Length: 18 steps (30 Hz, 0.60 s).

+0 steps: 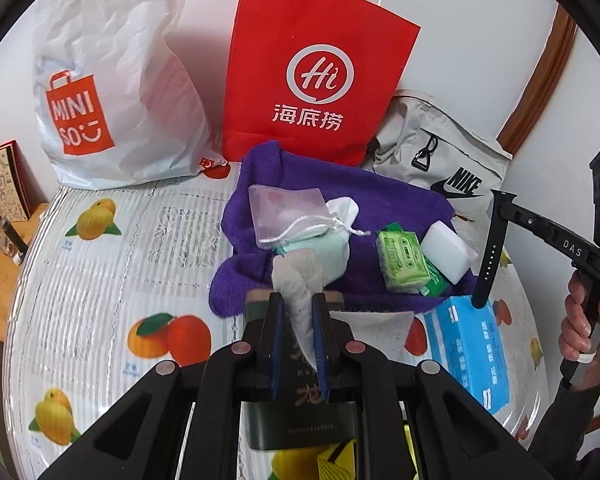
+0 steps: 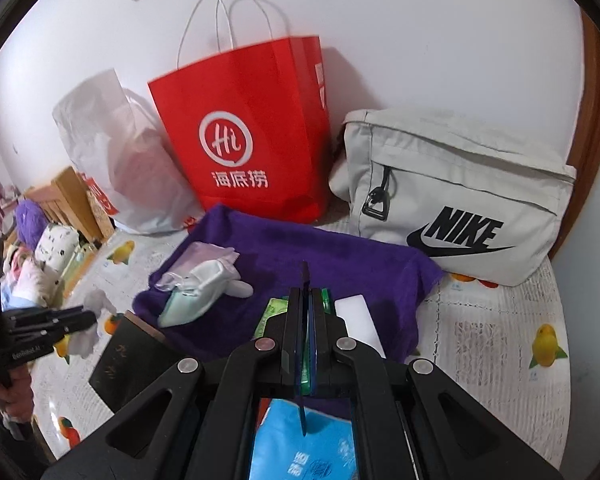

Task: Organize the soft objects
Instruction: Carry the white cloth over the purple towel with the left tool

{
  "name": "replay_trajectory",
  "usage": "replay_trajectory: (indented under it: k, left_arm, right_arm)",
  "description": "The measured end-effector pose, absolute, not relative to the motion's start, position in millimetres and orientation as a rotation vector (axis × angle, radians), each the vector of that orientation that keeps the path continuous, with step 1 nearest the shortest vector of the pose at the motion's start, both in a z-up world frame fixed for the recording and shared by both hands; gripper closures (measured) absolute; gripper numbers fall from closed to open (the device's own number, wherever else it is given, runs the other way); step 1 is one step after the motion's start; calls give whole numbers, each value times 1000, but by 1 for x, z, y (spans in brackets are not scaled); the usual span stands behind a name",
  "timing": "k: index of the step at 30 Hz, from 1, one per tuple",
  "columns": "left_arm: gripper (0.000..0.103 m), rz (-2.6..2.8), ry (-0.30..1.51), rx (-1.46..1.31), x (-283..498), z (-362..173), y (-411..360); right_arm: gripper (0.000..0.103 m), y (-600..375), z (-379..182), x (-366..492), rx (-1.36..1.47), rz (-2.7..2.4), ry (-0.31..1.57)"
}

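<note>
I have the left gripper [image 1: 296, 320] clenched on a limp white cloth [image 1: 296, 284] at its bunched end, the right gripper [image 2: 309, 312] pinching a stiff black strap [image 1: 490, 248].

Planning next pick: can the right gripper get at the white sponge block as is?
Probably not yet: the right gripper is shut on a black watch strap. The white sponge block lies uncovered on the purple towel.
</note>
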State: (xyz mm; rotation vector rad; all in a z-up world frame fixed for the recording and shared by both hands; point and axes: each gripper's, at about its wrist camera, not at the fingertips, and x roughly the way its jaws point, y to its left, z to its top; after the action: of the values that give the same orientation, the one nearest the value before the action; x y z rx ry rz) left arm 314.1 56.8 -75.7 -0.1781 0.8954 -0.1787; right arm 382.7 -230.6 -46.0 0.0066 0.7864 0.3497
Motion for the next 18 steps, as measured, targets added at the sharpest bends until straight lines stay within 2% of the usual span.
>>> replay_trajectory:
  k: [18]
  left_arm:
    - [89,-211,936,-151,365,-91,50]
  right_arm:
    - [101,-210,-98,451,-9,387,907]
